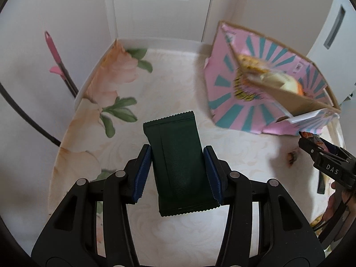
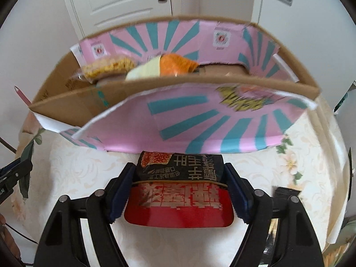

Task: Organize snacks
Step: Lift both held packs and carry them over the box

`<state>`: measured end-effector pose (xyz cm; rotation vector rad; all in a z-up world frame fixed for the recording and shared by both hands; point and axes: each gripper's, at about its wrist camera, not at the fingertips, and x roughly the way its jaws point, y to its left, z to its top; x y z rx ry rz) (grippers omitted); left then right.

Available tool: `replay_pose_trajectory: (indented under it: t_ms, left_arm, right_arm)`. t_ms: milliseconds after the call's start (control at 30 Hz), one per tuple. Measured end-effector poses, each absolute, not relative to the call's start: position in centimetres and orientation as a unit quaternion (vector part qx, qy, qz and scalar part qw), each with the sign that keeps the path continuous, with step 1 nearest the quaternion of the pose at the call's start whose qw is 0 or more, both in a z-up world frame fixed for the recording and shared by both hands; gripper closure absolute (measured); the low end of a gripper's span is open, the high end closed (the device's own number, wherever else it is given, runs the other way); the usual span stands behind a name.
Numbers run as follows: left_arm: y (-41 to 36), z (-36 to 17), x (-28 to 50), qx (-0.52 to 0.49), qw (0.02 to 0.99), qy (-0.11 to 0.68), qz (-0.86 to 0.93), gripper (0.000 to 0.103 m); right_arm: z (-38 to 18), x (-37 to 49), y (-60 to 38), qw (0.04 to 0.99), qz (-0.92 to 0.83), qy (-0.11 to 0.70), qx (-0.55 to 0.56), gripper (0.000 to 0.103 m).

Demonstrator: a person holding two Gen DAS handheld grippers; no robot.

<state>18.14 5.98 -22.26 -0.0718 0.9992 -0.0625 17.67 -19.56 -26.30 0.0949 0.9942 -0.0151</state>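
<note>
Left gripper (image 1: 176, 173) clamps green packet (image 1: 178, 166); right gripper (image 2: 178, 189) clamps red-black pack (image 2: 180, 178) at box (image 2: 200, 122) front wall. Lift clear over the rim, then release.

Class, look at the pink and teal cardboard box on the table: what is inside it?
Inside the pink and teal cardboard box lie a yellow snack bag, a pale packet and an orange packet. The front wall hides their lower parts and the box floor.
</note>
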Motion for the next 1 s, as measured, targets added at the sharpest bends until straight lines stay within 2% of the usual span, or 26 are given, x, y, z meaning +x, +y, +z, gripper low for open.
replay_pose_trajectory:
  t_ms: [633, 1000]
  left_arm:
    - [-2.9, -11.4, 14.0, -0.024, 0.924, 0.378, -0.053, 0.059]
    - [-8.7, -9.0, 20.9, -0.003, 0.917, 0.376, -0.133, 0.059]
  right_arm:
    - [-16.4, 13.4, -24.2, 0.920, 0.038, 0.387, 0.043, 0.029]
    - [-12.3, 15.4, -27.1, 0.929, 0.043, 0.364, 0.048, 0.029]
